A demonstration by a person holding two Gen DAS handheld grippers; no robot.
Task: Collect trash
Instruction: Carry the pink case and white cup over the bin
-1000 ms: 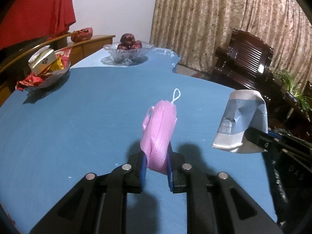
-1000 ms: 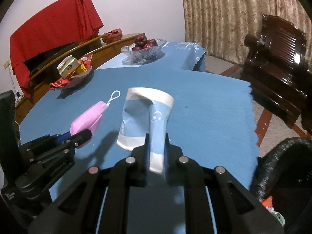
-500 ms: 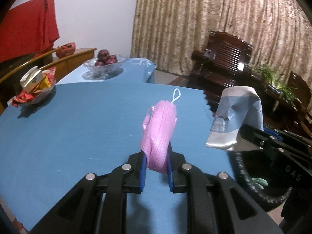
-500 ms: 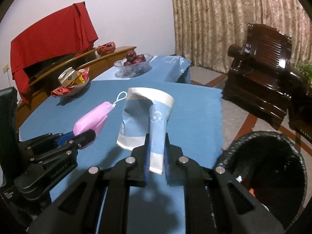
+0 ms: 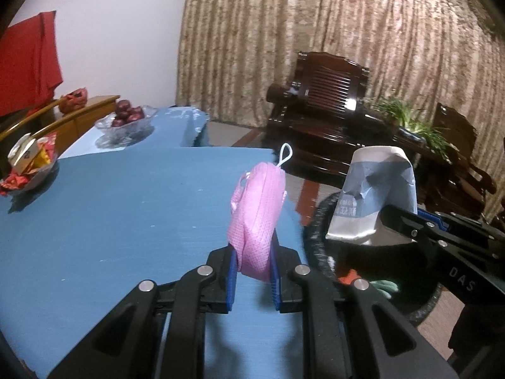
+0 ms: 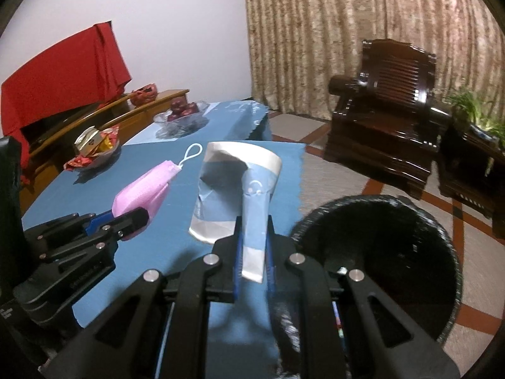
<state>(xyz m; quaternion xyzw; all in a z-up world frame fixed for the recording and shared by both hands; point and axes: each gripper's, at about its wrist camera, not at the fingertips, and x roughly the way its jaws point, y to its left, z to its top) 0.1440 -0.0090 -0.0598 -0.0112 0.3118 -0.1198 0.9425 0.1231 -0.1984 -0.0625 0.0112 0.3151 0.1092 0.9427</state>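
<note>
Left fingers (image 5: 252, 279) pinching pink face mask (image 5: 256, 218); right fingers (image 6: 252, 267) pinching crushed paper cup (image 6: 235, 194). Both now carried past desk (image 5: 110, 221) edge toward black trash bin (image 6: 378, 252) at near right; release probably next.

Home living room: carved wooden armchair (image 6: 394, 107) and curtains (image 6: 347, 31) ahead of tongs, fruit bowl (image 5: 126, 120) on blue-clothed table (image 5: 110, 221).
</note>
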